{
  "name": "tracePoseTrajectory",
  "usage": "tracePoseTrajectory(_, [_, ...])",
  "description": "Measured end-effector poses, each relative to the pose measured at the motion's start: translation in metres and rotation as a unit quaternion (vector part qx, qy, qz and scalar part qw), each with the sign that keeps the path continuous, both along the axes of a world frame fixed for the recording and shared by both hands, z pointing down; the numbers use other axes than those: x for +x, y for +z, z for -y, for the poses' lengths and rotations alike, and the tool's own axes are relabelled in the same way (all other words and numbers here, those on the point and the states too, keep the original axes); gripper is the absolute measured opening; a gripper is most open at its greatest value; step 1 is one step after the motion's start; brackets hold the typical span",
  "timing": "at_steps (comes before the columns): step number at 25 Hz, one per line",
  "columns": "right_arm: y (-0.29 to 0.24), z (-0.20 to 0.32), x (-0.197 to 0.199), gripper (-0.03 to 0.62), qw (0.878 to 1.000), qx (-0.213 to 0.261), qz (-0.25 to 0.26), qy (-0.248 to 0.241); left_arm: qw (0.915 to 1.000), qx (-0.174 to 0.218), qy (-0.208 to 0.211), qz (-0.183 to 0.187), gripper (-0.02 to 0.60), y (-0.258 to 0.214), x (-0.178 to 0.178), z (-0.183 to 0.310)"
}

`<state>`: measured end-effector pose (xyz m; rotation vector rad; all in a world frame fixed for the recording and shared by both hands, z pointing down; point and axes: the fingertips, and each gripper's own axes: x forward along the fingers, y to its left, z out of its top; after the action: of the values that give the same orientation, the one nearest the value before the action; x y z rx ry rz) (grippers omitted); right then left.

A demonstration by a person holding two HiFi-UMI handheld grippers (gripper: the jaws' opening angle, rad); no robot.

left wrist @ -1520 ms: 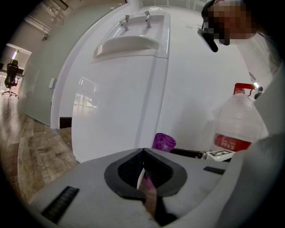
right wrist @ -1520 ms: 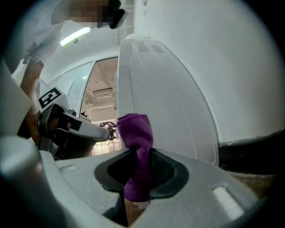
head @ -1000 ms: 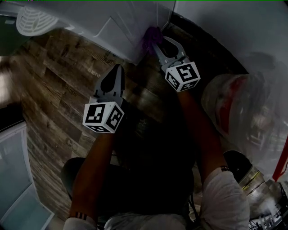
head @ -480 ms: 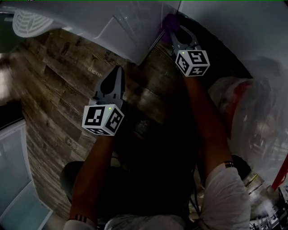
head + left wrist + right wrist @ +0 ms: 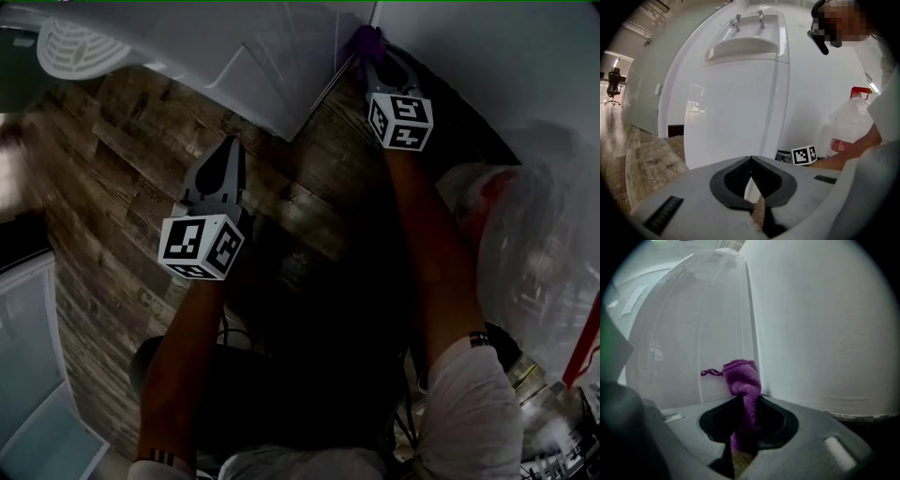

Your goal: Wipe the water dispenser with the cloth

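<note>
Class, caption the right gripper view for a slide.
Right gripper holds the purple cloth at the white water dispenser edge.

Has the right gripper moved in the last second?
Yes. The right gripper, shut on the cloth, slid farther along the water dispenser's side, away from its near corner, toward the wall.

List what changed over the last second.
The right gripper, shut on the purple cloth, slid away from the person along the water dispenser's side, toward the wall. The left gripper drifted slightly left. It stayed shut and empty; the cloth stayed clamped.
</note>
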<state>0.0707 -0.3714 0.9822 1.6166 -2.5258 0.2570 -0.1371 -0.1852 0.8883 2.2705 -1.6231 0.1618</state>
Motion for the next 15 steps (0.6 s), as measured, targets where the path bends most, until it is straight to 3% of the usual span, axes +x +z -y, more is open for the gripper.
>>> tracePoseTrajectory(8, [-0.04, -0.019, 0.01, 0.094, 1.0, 0.008, 0.005, 0.012, 0.9999, 0.011, 0.001, 0.001, -0.002, -0.024, 0.001, 0.003])
tracePoseTrajectory(15, [-0.122, -0.079, -0.012, 0.094, 0.999, 0.009, 0.032, -0.024, 0.9997, 0.009, 0.022, 0.002, -0.002, -0.08, 0.009, -0.003])
